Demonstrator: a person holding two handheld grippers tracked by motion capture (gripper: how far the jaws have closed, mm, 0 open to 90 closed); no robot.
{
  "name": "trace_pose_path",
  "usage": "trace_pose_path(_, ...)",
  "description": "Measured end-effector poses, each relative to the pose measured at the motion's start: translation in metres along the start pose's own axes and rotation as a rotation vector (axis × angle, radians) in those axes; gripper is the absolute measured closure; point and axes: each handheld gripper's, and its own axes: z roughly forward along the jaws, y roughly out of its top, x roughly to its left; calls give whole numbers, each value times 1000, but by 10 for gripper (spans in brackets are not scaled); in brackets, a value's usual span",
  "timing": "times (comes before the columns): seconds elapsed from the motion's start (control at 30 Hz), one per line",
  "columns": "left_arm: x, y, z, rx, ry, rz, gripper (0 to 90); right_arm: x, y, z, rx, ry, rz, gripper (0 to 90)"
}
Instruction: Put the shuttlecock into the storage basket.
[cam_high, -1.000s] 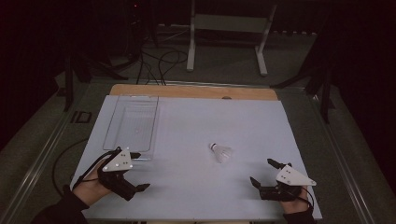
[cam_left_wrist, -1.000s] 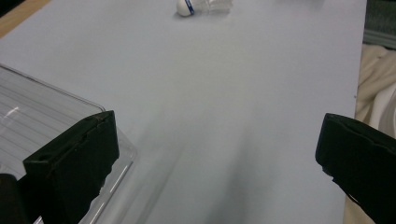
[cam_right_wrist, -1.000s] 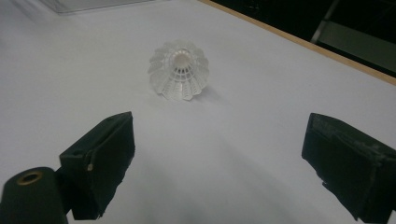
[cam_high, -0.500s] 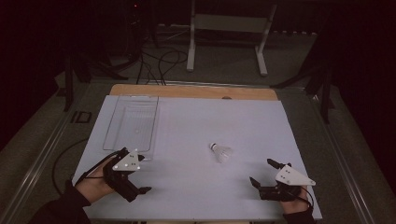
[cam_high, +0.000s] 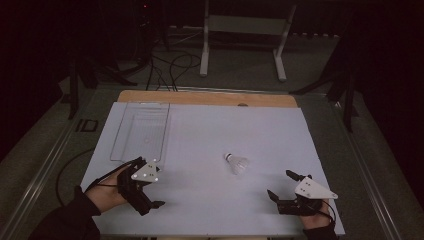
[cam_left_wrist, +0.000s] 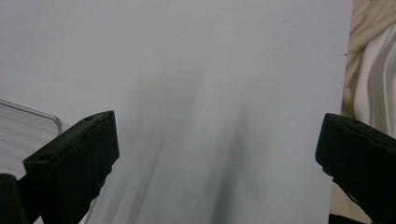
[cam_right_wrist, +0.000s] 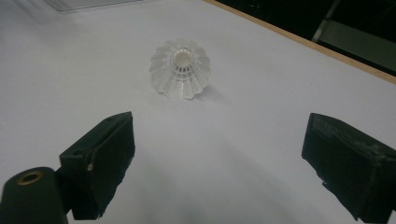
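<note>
R tongs (cam_right_wrist: 217, 161) open, aimed at shuttlecock (cam_right_wrist: 180, 68) lying mid-bench, apart | L tongs (cam_left_wrist: 217, 158) open, empty, beside tray (cam_high: 141, 131) | risk: light, round skirt – off-centre pinch likely rolls it away or crushes it

High view overhead, facing forward; tool views low, close (left perhaps blurred), sharing white table (cam_high: 210, 145).

White plastic shuttlecock (cam_high: 237, 163), lying tipped on white tabletop, right of centre

Dark lab or studio, white-topped table (cam_high: 200, 135), floor cables (cam_high: 172, 67), metal stand (cam_high: 245, 30)
</note>
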Motion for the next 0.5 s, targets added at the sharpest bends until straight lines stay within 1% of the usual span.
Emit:
trace_pose_path(0.07, 0, 2, 0, 9, -4, 3, 2, 0, 0, 0, 0, 1, -1, 97)
trace_pose_path(0.2, 0, 7, 2, 42, -18, 18, 2, 0, 0, 0, 1, 2, 0, 96)
trace_pose_path(0.5, 1, 18, 7, 69, -52, 52, 2, 0, 0, 0, 1, 3, 2, 96)
